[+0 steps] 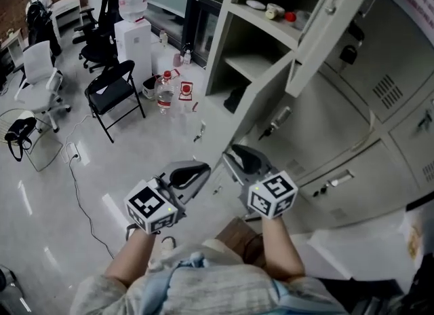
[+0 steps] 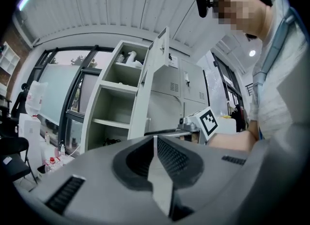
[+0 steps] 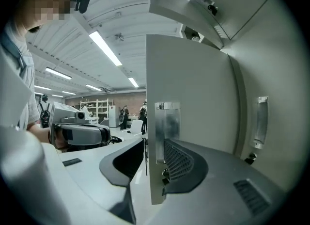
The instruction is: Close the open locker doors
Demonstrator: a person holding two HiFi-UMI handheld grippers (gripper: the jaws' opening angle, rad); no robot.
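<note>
Right hand-held gripper is released, its jaws wide apart, with the free edge of the lower grey metal locker door and its silver latch plate standing between them. Left hand-held gripper, just beside it, is clenched on nothing. The upper grey locker door also hangs open above. A dark object lies at the front of the bottom compartment. Well apart on the floor stand a black folding chair, clear plastic bottles and a white water dispenser
</note>
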